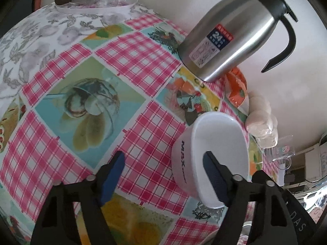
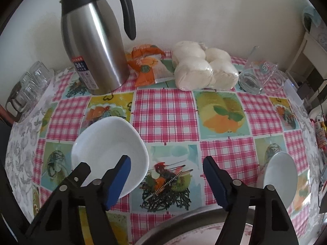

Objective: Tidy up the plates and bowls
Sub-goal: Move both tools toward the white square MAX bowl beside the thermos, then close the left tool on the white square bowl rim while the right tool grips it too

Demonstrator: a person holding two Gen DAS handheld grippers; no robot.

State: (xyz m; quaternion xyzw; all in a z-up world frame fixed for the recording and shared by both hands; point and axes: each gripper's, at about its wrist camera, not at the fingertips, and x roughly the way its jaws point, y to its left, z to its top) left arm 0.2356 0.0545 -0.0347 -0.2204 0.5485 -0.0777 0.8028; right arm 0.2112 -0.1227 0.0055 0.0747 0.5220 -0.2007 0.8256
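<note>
Checked oilcloth (image 2: 163,110) is covering the table, with two white bowls lying on it. Both tongs are hanging wide with nothing gripped. The left tongs (image 1: 163,175) are straddling the near bowl's (image 1: 216,153) wall, one pad (image 1: 212,173) reaching inside it, the other outside, neither pressing. The right tongs (image 2: 166,179) are hovering over bare cloth between the two; the second bowl (image 2: 281,175) is sitting off to their right. A grey-rimmed plate (image 2: 184,222) is lying nearest. Farther back, one steel jug (image 2: 94,47), orange packets (image 2: 146,65), bagged buns (image 2: 202,69) and a glass mug (image 2: 259,73) are lining the wall.
</note>
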